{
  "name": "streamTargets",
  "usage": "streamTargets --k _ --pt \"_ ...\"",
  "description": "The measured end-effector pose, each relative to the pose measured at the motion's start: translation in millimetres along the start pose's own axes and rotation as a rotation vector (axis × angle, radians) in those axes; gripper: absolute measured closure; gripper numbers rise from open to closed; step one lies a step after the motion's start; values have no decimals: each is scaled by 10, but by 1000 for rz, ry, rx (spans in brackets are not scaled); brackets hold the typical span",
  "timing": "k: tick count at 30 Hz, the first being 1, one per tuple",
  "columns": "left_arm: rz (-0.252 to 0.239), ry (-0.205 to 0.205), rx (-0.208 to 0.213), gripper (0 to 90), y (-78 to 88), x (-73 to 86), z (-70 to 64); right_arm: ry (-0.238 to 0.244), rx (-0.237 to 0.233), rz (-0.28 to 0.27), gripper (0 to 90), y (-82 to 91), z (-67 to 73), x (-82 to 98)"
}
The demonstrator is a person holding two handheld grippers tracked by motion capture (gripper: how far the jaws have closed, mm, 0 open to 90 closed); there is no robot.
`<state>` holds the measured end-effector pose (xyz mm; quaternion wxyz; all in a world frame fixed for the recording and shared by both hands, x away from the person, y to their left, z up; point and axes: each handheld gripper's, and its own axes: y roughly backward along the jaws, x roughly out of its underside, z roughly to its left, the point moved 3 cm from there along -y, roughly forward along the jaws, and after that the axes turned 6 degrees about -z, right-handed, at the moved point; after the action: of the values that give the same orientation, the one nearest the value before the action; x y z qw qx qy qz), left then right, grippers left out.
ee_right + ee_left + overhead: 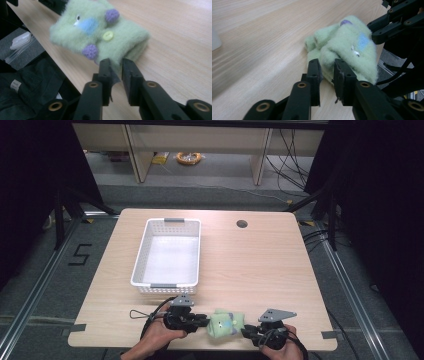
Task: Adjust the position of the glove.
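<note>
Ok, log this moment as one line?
left tool: jaws part open at green fuzzy cloth | right tool: same, opposite end | cloth: on table | basket: empty

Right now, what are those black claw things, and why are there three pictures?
There is no robot here. A person sits at a wooden table and holds a hand tool in each hand. Each tool ends in two black jaws: the left gripper and the right gripper. The high view comes from a camera above the table. The two gripper views come from small cameras riding on the tools, looking along their jaws. On the table are a white basket with nothing in it and a folded fuzzy green cloth with purple bobbles and a yellow button. Each gripper reaches the cloth from one end. Their jaws stand a little apart with the cloth's edge at the tips, so nothing looks pinched tight.
</note>
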<state>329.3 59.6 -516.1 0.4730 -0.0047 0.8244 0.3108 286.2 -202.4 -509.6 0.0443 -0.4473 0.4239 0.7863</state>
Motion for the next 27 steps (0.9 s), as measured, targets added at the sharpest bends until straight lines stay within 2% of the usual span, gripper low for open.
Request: streamTargets --k 1,2,3,4,5,6,7,8,9,12,13,14,15,16,17,18,20,24,27 --pt "-10 16 -4 719 13 1 2 0 0 0 718 0 0 0" --pt "-12 32 -10 677 33 3 5 3 -1 -24 683 12 -14 -17" --pt "-22 44 -14 650 47 2 10 -34 5 -31 639 32 0 -29" --pt "-17 56 -7 622 70 -2 16 -31 21 -38 598 47 -30 -43" --pt "-23 82 -9 588 80 -9 4 -28 24 -70 567 36 -51 -53" --pt "-24 90 -5 554 88 -16 -8 -30 27 -71 554 41 -63 -60" --pt "-29 94 -11 494 91 -25 -30 -56 40 -58 506 20 -74 -62" --pt "-26 103 0 461 93 -40 -61 -84 36 -68 494 0 -59 -67" --pt "-31 116 4 444 88 -48 -80 -54 32 -73 478 -22 -91 -80" --pt "-25 129 14 395 85 -57 -99 -76 34 -71 435 -76 -86 -120" --pt "-29 143 15 381 72 -61 -106 -70 39 -71 423 -97 -98 -133" --pt "-23 148 11 369 66 -58 -103 -74 32 -69 417 -113 -106 -144" --pt "-18 164 6 355 35 -47 -96 -84 46 -61 412 -117 -106 -151" --pt "-18 164 6 341 35 -47 -96 -119 24 -61 405 -137 -81 -154" --pt "-13 168 0 334 20 -39 -90 -84 29 -65 398 -142 -114 -158" --pt "-14 180 -16 334 -3 -30 -97 -84 29 -65 398 -142 -114 -158" --pt "8 189 2 323 -86 10 -104 -99 18 -37 384 -168 -111 -137" --pt "22 188 6 326 -158 30 -140 -95 19 -23 380 -200 -123 -108" --pt "39 183 -1 361 -197 44 -136 -111 23 -4 383 -255 -153 -71"
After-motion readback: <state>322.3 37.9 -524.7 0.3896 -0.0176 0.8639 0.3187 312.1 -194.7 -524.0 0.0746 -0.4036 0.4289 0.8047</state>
